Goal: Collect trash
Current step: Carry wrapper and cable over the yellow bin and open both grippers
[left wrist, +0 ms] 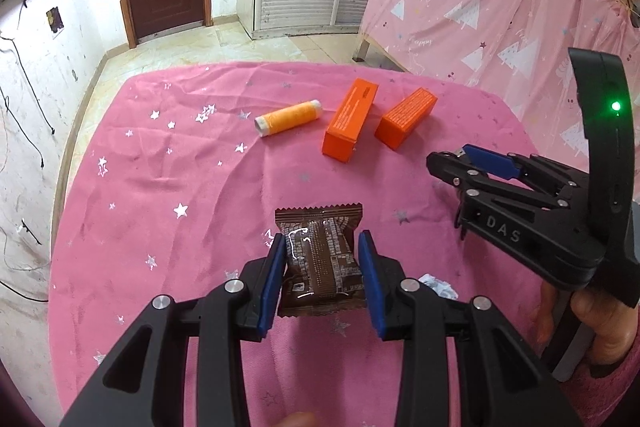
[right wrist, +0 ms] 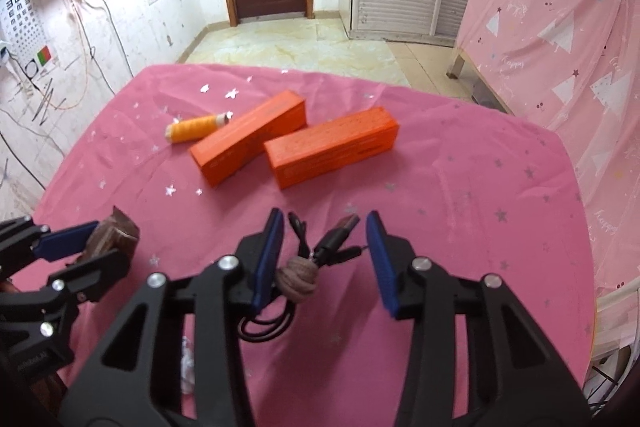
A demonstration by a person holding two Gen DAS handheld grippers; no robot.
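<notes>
A brown snack wrapper sits between the blue pads of my left gripper; both pads touch its sides, so the gripper is shut on it. It shows in the right wrist view at the left, in the left gripper. My right gripper is open over a coiled black USB cable tied with a beige band. In the left wrist view the right gripper hovers at the right. A crumpled white paper scrap lies near the left gripper's right finger.
Two orange boxes and an orange thread spool lie at the far part of the pink star-print tablecloth. A pink curtained bed stands right; door and floor beyond.
</notes>
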